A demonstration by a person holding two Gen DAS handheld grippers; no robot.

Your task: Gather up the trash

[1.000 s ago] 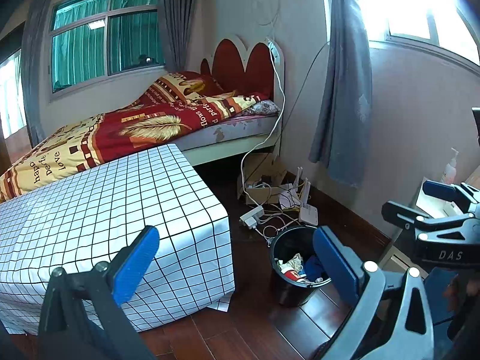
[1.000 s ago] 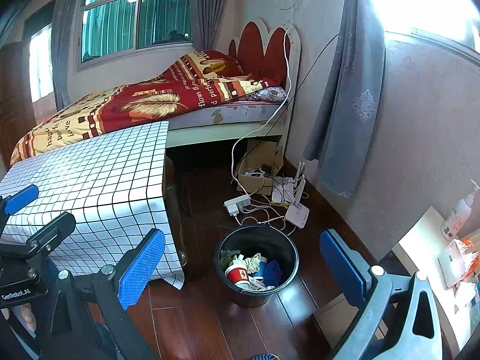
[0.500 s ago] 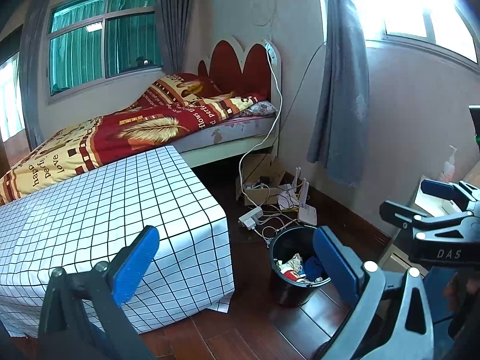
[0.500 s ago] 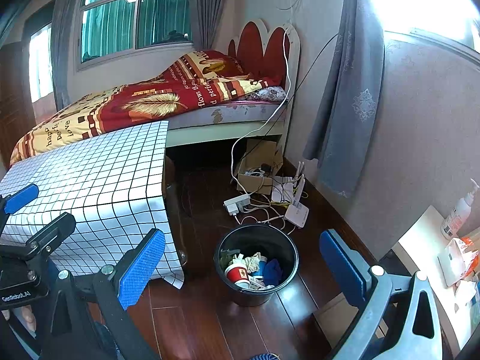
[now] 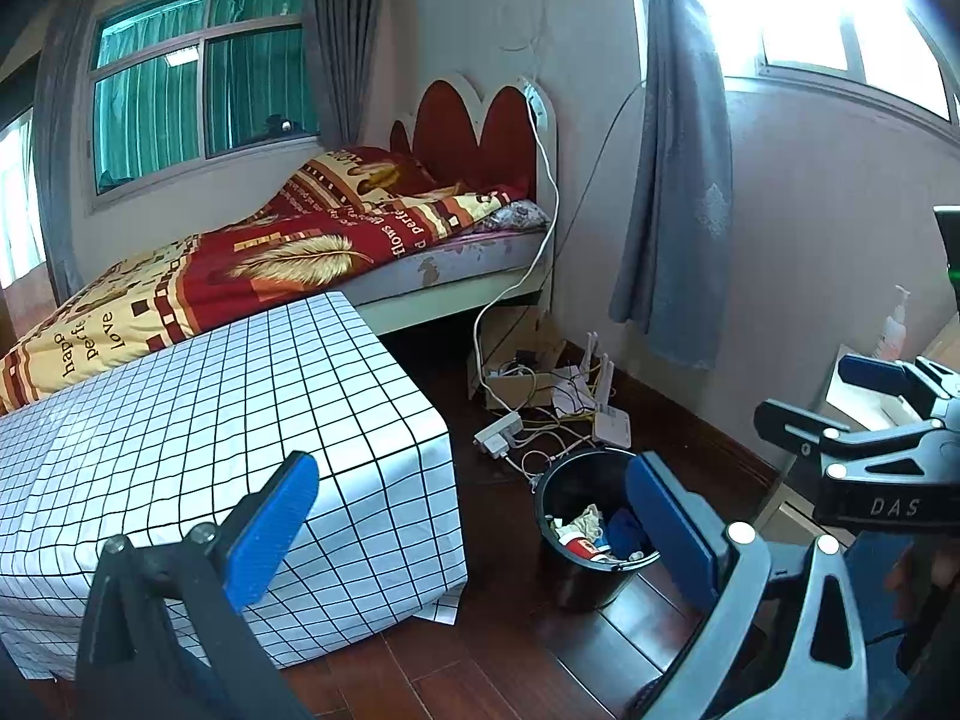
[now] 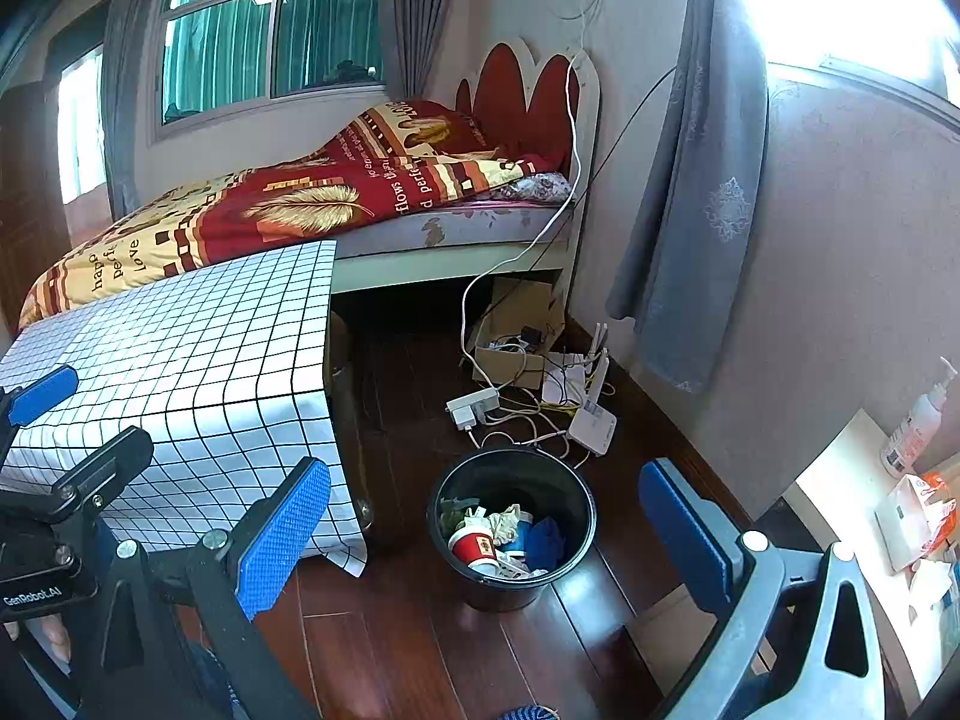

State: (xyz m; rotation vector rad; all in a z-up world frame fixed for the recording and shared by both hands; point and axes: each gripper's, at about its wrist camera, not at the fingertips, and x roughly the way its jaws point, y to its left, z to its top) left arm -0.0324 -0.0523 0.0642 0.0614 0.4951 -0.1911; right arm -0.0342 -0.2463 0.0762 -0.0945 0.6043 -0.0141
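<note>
Both tools, left tool [image 5: 468, 525] and right tool [image 6: 480, 531], gape empty; bin [image 6: 576, 498] contents partly hidden.

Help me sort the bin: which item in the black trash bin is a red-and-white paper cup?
The red paper cup at the near-left of the black trash bin; beside it lie crumpled tissue and blue cloth.
</note>
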